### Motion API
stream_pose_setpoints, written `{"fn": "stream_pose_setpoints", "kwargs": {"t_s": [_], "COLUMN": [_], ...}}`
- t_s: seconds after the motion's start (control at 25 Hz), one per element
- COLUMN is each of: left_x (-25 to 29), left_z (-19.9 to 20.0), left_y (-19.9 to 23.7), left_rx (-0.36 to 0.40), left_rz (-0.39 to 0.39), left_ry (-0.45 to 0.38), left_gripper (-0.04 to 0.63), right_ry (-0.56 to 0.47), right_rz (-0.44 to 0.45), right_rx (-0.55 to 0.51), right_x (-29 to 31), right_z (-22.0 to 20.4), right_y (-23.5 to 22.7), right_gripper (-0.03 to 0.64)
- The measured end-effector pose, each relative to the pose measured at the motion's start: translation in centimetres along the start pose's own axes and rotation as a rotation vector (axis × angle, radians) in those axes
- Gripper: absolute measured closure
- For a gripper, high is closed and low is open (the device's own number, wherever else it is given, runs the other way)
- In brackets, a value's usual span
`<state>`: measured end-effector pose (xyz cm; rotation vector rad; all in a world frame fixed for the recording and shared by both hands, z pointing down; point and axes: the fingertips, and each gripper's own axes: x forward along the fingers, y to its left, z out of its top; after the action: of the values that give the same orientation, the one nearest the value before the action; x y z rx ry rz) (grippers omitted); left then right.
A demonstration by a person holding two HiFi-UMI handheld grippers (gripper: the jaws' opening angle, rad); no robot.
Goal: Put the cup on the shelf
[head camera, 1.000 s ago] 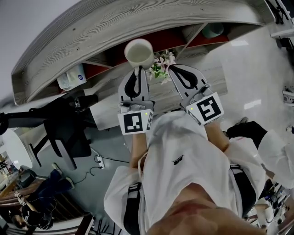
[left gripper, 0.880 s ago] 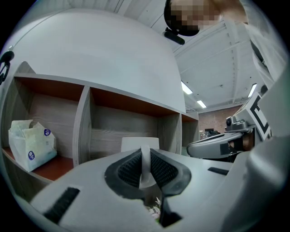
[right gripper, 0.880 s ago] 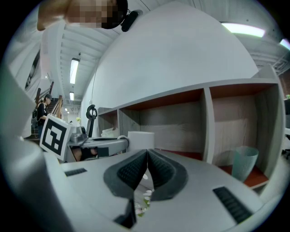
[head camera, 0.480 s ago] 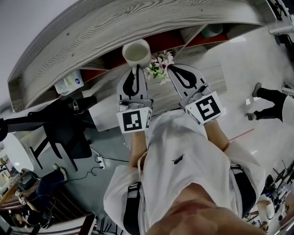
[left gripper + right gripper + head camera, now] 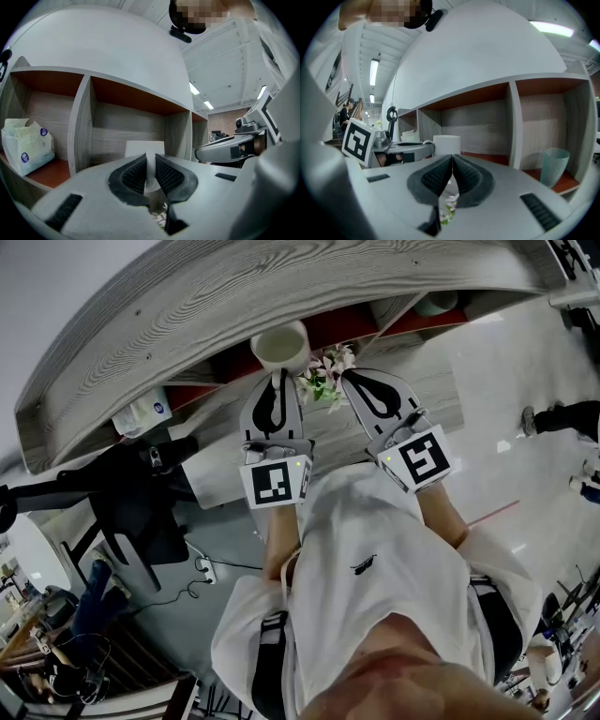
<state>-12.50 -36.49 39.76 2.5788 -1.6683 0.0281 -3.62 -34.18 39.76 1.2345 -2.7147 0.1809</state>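
We are clamping the left tongs (image 5: 150, 163) on a thin white part of the cup (image 5: 280, 345), most likely its handle; the ribbed pads are squeezing it from both sides. The right tongs (image 5: 451, 165) are pressed together with nothing between them, just to the right of the left pair.

The cup is hanging upright off the far end of the left tongs, at the mouth of the middle compartment of the shelf (image 5: 80, 122). Its base is hidden from us, but we are judging that it isn't set down yet. So the pick-up and the carry look done. What we are left with is pushing the cup farther in, lowering it onto the reddish board and letting go.

A small bunch of flowers (image 5: 325, 371) is sitting near and below, between the two tongs. A tissue pack (image 5: 26, 143) is filling the compartment to the left, and a pale green tumbler (image 5: 554, 165) is standing to the far right.

We are reaching both forearms forward, side by side, with both tongs pointing about level at the shelf.
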Motion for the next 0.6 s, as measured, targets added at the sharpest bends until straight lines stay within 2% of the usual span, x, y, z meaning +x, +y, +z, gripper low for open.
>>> {"fn": "stream_pose_setpoints", "kwargs": {"t_s": [0.16, 0.6], "left_x": [0.3, 1.8], "left_z": [-0.6, -1.2], "left_y": [0.3, 0.8], "left_rx": [0.041, 0.058], "left_rz": [-0.005, 0.000], "left_ry": [0.012, 0.034], "left_gripper": [0.545, 0.545], "right_ry": [0.004, 0.008], "right_rz": [-0.005, -0.021], "right_rx": [0.001, 0.011], "right_x": [0.0, 0.4], "right_z": [-0.1, -0.4], "right_y": [-0.1, -0.6], "right_gripper": [0.586, 0.586]}}
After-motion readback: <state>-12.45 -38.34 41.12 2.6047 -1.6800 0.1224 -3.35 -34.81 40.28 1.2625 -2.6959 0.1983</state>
